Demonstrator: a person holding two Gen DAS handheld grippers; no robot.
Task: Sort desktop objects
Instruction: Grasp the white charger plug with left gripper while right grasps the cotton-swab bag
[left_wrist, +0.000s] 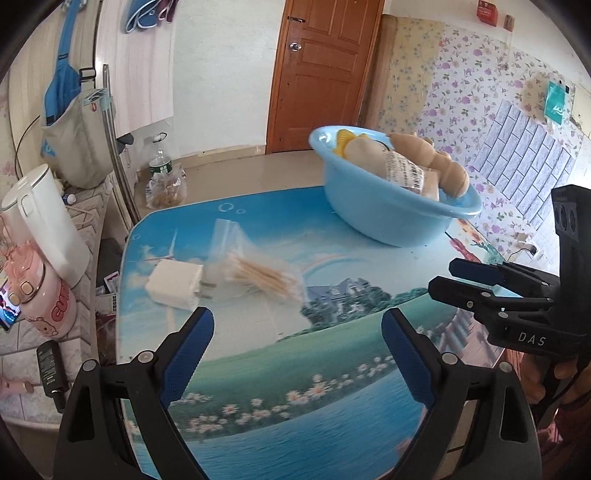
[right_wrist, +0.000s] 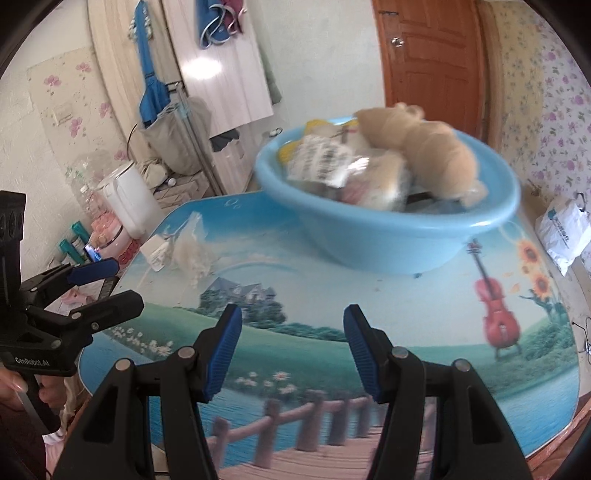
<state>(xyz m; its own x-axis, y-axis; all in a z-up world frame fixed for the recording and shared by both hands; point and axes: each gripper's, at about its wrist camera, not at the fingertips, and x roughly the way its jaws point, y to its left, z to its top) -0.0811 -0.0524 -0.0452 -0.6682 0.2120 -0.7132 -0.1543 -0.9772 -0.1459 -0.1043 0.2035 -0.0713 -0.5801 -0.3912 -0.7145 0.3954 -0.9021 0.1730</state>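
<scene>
Both grippers (left_wrist: 297, 354) (right_wrist: 291, 350) tilt downward over table (left_wrist: 332, 369), empty

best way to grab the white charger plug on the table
Grip the white charger plug across its blocky body, on the two long flat sides, not the prongs. It lies flat with prongs pointing toward the cotton swab bag, which touches that end, so come from above with the open left gripper, which is nearer.

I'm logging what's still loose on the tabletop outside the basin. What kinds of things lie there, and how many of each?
Phone charger plug: 1
Bag of cotton swabs: 1
Total: 2, lying side by side on the table, apart from the blue basin. Neither tool holds anything.
</scene>
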